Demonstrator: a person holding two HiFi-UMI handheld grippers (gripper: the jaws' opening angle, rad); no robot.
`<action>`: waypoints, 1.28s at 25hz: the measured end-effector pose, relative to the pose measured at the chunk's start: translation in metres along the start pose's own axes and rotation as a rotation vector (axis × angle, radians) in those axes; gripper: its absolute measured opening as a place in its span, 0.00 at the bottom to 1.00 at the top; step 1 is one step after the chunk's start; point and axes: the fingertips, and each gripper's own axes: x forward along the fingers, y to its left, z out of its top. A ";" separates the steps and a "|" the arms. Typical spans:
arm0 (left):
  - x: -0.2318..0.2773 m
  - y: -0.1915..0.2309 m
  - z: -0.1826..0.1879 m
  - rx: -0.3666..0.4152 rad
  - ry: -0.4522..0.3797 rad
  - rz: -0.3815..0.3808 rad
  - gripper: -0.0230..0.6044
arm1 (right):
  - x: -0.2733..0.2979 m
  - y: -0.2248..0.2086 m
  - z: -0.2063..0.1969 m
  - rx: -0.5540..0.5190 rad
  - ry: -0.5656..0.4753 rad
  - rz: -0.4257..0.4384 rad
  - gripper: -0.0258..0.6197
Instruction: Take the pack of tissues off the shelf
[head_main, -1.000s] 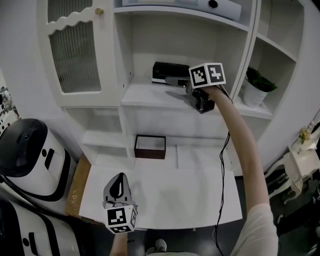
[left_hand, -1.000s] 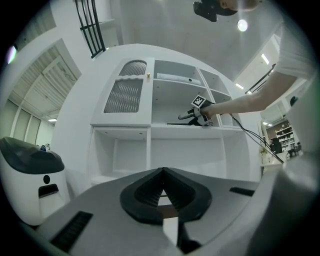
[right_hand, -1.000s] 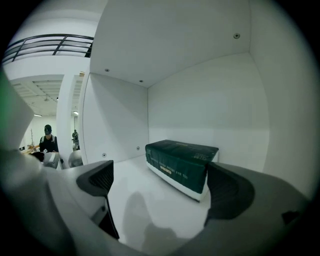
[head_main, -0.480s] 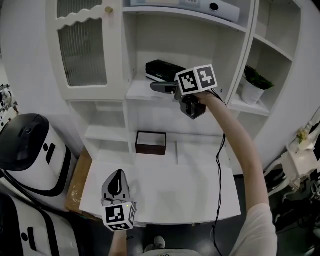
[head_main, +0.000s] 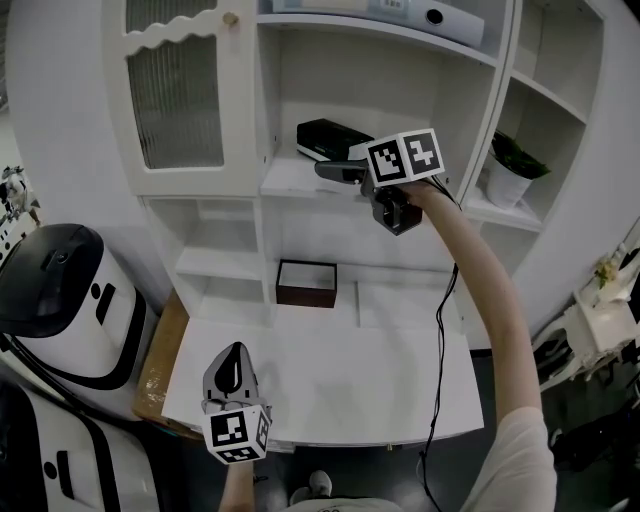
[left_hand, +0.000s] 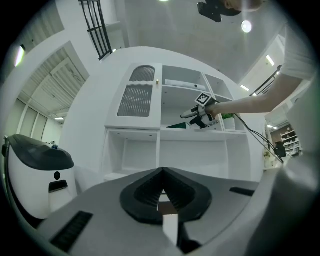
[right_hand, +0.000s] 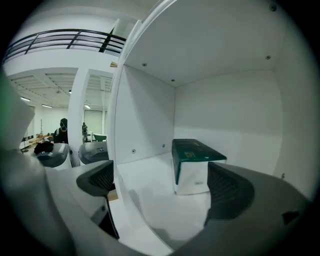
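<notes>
The pack of tissues (head_main: 330, 138), dark green on top with white sides, lies at the back of the middle shelf (head_main: 290, 180) of the white cabinet. In the right gripper view the pack (right_hand: 194, 165) sits ahead, between the lines of the two jaws but still beyond them. My right gripper (head_main: 340, 170) is open at the shelf's front edge, reaching in toward the pack; its wide-spread jaws (right_hand: 160, 187) hold nothing. My left gripper (head_main: 232, 372) hangs low over the desk surface, jaws shut (left_hand: 161, 192) and empty.
A dark brown open box (head_main: 306, 284) stands on the desk at the back. A potted plant (head_main: 512, 170) sits on the right-hand shelf. The cabinet door with ribbed glass (head_main: 180, 95) is at the left. A white and black appliance (head_main: 55, 300) stands left of the desk.
My right gripper has swung left from the shelf's right side toward the tissue pack, then eased slightly right and forward at the shelf edge. The left gripper has barely moved.
</notes>
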 end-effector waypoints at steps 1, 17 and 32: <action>0.001 0.001 -0.001 0.000 0.002 0.002 0.03 | -0.002 -0.008 -0.001 -0.001 0.009 -0.014 0.95; 0.036 0.009 -0.016 0.018 0.037 0.051 0.03 | 0.034 -0.079 -0.011 0.054 0.118 -0.005 0.95; 0.047 0.009 -0.034 0.000 0.073 0.057 0.03 | 0.050 -0.077 -0.012 0.098 0.134 0.020 0.74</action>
